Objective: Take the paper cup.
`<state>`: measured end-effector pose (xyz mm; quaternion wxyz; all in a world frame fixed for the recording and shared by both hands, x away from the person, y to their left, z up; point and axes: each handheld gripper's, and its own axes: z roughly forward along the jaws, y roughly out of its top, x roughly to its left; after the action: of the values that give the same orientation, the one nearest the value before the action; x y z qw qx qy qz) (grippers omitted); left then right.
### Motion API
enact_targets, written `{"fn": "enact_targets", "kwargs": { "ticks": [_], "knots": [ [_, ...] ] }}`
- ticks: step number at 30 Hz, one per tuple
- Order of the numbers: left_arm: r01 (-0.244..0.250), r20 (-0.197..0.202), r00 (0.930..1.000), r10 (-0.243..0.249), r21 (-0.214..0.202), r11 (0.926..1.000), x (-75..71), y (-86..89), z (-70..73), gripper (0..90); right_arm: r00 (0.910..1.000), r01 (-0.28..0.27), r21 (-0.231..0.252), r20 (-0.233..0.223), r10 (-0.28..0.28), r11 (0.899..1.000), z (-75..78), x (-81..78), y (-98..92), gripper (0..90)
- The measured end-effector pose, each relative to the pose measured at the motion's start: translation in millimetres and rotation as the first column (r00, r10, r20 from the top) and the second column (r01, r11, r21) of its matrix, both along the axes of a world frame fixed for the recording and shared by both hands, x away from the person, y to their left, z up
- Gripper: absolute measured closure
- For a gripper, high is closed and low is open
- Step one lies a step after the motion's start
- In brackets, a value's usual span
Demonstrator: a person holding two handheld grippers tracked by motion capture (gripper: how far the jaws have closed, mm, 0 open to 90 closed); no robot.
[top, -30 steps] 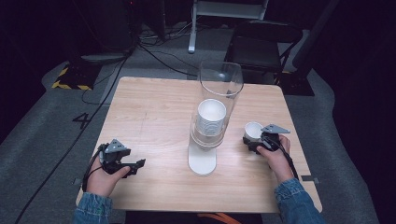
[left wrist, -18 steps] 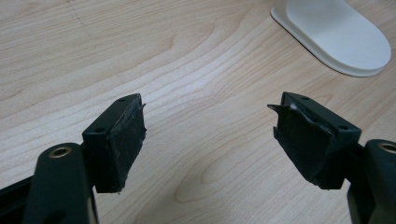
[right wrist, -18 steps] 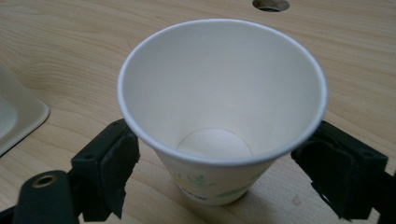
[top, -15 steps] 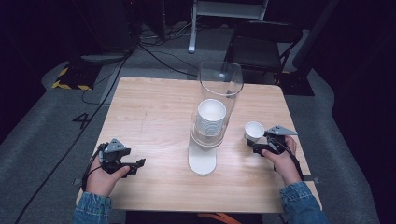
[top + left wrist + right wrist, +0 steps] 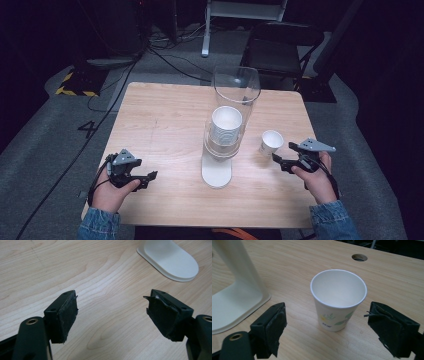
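A white paper cup (image 5: pixel 270 142) (image 5: pixel 338 300) with a leaf print stands upright on the wooden table (image 5: pixel 165 125), right of the cup dispenser (image 5: pixel 227 132). The dispenser is a clear tube holding a stack of cups over a cream base (image 5: pixel 216 172). My right gripper (image 5: pixel 284 152) (image 5: pixel 327 312) is open just short of the cup, its jaws on either side and not touching it. At the front left my left gripper (image 5: pixel 150 179) (image 5: pixel 111 308) is open over bare wood, nothing between its jaws.
The dispenser's cream base (image 5: pixel 170 260) (image 5: pixel 234 307) lies between the two grippers. A cable hole (image 5: pixel 359 257) sits in the tabletop beyond the cup. A dark chair (image 5: pixel 280 50) and floor cables (image 5: pixel 165 55) lie behind the table.
My right gripper has drawn back from the cup toward the person, leaving the cup standing in place. The left gripper has not moved.
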<state>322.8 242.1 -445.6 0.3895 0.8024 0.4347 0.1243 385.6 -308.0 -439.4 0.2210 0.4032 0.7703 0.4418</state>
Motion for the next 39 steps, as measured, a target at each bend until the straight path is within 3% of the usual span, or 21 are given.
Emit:
{"fn": "enact_targets", "kwargs": {
  "ticks": [7,15,22,29,33,39],
  "knots": [
    [0.032,-0.001,0.9995,-0.032,0.003,0.9995,-10.4,-7.4,1.2,23.4,0.9975,-0.070,0.033,-0.011,0.070,0.997,8.1,-28.4,-9.7,16.1],
    [0.062,-0.014,0.9980,-0.062,0.007,0.9980,-27.9,-15.1,-4.5,23.3,0.9886,-0.142,0.018,-0.050,0.142,0.990,3.1,-48.5,-3.8,16.5],
    [0.087,-0.019,0.9961,-0.087,0.017,0.9961,-37.2,-18.2,-11.8,23.4,0.9771,-0.192,-0.005,-0.095,0.191,0.981,-11.5,-50.2,6.5,16.3],
    [0.085,-0.034,0.9959,-0.084,0.041,0.9955,-33.8,-18.5,-20.4,23.3,0.9641,-0.233,-0.035,-0.139,0.226,0.972,-29.4,-46.7,17.5,16.2],
    [0.078,-0.046,0.9962,-0.074,0.083,0.9935,-31.7,-19.2,-27.1,23.1,0.9650,-0.229,-0.057,-0.144,0.219,0.972,-38.2,-45.1,21.4,16.1],
    [0.089,-0.052,0.9950,-0.085,0.086,0.9923,-29.9,-21.8,-32.2,22.7,0.9699,-0.212,-0.074,-0.138,0.200,0.975,-48.8,-43.1,25.7,16.1]
  ]
}}
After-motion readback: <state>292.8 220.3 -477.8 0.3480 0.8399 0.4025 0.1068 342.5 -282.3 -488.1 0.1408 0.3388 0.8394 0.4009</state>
